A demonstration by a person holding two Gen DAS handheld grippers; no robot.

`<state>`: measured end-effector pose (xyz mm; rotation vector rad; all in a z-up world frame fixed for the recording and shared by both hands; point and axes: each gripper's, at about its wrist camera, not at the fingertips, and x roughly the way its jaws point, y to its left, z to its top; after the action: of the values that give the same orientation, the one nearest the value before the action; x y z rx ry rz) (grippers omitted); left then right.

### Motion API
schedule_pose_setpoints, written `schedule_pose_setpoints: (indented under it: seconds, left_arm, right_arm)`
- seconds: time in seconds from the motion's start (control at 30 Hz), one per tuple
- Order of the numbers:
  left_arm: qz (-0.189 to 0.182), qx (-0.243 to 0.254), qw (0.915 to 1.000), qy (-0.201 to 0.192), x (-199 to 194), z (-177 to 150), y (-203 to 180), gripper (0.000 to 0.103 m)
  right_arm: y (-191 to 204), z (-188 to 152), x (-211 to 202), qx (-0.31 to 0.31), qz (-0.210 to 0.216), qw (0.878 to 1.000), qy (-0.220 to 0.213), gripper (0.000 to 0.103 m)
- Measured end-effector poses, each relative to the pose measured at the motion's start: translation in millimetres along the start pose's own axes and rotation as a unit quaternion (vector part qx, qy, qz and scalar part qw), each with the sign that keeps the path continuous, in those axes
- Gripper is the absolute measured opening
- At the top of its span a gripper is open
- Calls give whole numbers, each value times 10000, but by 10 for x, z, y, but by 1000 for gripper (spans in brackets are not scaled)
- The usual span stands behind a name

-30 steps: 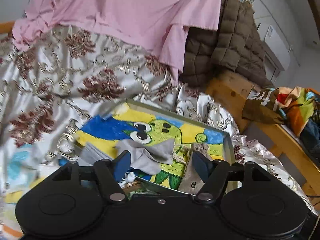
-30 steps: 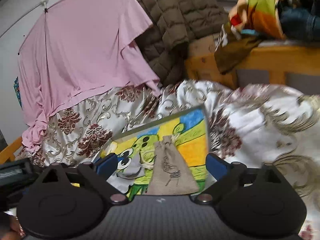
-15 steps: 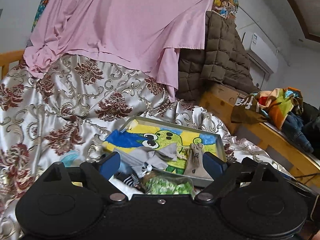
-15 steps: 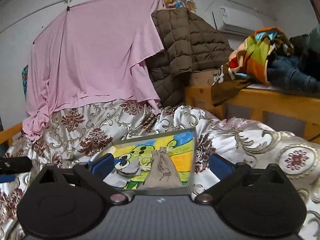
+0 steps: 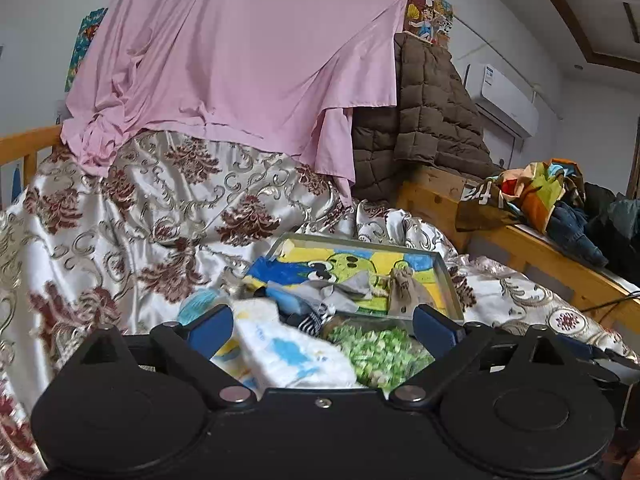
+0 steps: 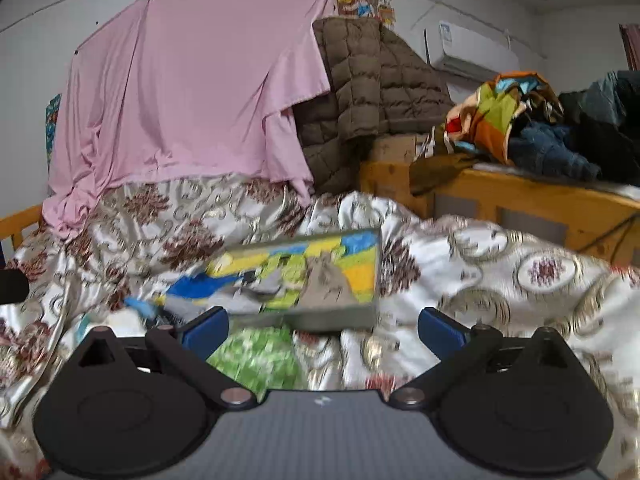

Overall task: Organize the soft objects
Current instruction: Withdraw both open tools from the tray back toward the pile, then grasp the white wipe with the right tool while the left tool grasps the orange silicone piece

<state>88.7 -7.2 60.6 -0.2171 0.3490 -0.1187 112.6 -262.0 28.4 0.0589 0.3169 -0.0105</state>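
Observation:
A shallow tray [image 5: 450,280] with a bright cartoon picture lies on the floral bedspread [image 5: 132,216]; the right wrist view shows the tray [image 6: 320,318] too. In it lie a grey cloth [image 5: 348,286] and a small burlap pouch [image 5: 404,290], also the pouch [image 6: 328,284] seen from the right. Nearer me lie a white and blue pack [image 5: 288,354] and a clear bag of green pieces [image 5: 380,350]. My left gripper [image 5: 322,328] hangs back from the tray, jaws opening wide, gripping nothing. My right gripper [image 6: 322,326] stands open and empty.
A pink sheet [image 5: 240,64] and a brown quilted coat [image 5: 424,120] hang behind the bed. A wooden bed frame [image 5: 520,240] on the right carries a heap of coloured clothes [image 5: 552,196]. A striped sock [image 5: 314,322] and blue items lie by the tray.
Both grippers have drawn back from the tray, which now looks smaller. The left jaws have spread wider. The white pack and green bag have come into view in front.

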Motion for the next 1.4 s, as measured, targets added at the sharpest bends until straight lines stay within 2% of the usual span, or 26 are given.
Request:
schedule_pose_setpoints:
  seconds: [0.13,0.3,0.4,0.5,0.6,0.87,1.07,1.4]
  left_arm:
    - [-141,-178,9996,193,-102,-101,168,97]
    - [-292,-57,9984,490,-126,-265,281,97]
    - [-394,-111,9964,740,-89,-378,356,97]
    - [-481,-182,9935,1015,-6,-474,391,97]
    - [-519,-158,9923,1114,32,-537,398,97]
    - [-520,-169,9891,1365,113,-633,450,97]
    - [-756,-222,9831,1651,150,-709,439,97]
    - [-916,-217,9769,1918,214,-823,347,97]
  right_arm:
    - [60,-124,-129,-4,37,9997,251,103]
    - [143,-263,-238,46,78,9983,584,103]
    - [193,-337,-210,-24,266,9952,944,103]
    - [294,-405,-165,-320,307,9927,1118,103]
    - [338,-444,-129,-371,337,9909,1252,103]
    - [316,-477,-58,-310,347,9882,1458,103]
    - [316,-497,-9,-317,343,9858,1615,103]
    - [321,-538,52,-334,361,9817,1840,103]
